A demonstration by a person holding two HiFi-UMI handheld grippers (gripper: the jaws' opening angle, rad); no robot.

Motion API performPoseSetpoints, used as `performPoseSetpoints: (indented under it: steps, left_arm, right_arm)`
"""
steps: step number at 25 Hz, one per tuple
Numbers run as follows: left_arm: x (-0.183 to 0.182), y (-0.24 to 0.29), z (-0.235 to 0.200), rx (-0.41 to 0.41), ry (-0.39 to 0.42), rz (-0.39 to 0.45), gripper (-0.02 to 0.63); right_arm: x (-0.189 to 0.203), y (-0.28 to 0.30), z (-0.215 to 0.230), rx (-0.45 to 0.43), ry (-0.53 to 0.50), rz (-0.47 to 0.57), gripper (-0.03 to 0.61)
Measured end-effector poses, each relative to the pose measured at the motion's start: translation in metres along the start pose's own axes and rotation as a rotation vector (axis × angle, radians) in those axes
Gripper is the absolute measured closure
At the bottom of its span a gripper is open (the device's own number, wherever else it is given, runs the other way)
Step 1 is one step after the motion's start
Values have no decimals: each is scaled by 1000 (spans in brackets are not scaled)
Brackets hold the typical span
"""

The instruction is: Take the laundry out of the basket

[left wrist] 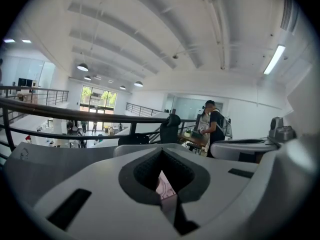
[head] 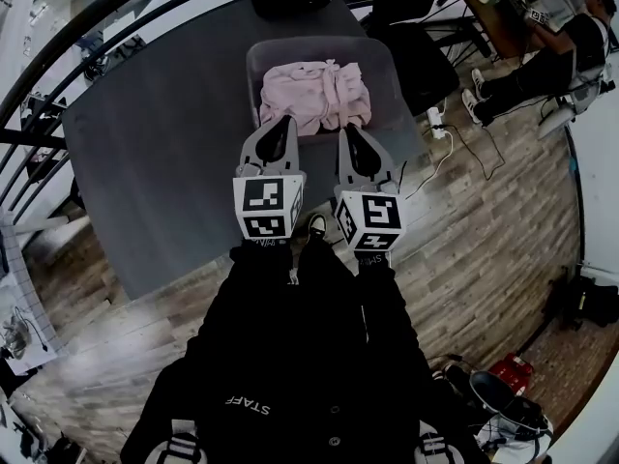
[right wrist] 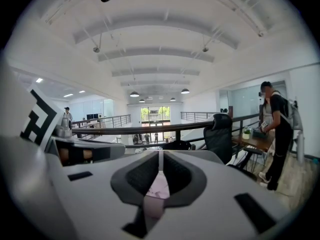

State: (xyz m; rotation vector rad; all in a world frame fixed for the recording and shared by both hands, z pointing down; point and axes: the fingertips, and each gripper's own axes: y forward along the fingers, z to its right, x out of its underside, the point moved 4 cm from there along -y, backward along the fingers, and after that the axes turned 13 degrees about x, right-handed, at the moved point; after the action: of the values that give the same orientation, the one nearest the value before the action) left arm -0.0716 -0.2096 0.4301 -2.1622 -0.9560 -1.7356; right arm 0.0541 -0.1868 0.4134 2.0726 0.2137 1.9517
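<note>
Left gripper (head: 287, 121) and right gripper (head: 346, 131), grey plastic, side by side, fingers together on each, nothing clamped. Tips at the near rim of a grey rounded fabric basket (head: 253, 66) holding crumpled pale-pink laundry (head: 314, 95), on a dark grey counter (head: 155, 143).

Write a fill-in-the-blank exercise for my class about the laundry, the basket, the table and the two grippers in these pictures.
1. The laundry lying in the basket is ____ in colour.
2. The table under the basket is ____ in colour.
3. The left gripper and the right gripper point toward the basket and hold nothing; both pairs of jaws are ____.

Missing words: pink; grey; shut.
</note>
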Motion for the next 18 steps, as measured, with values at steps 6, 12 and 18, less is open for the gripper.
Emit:
performPoseSetpoints:
  steps: [6, 12, 18]
  left_arm:
    - [13, 26, -7, -58, -28, -39, 614]
    - [13, 60, -22, -89, -56, -84, 614]
    - [17, 100, -47, -116, -97, -150, 614]
  right_arm:
    - [10, 28, 16, -65, 17, -43, 545]
    - [14, 72, 28, -127, 26, -102, 497]
    - [21, 123, 32, -159, 7, -161, 479]
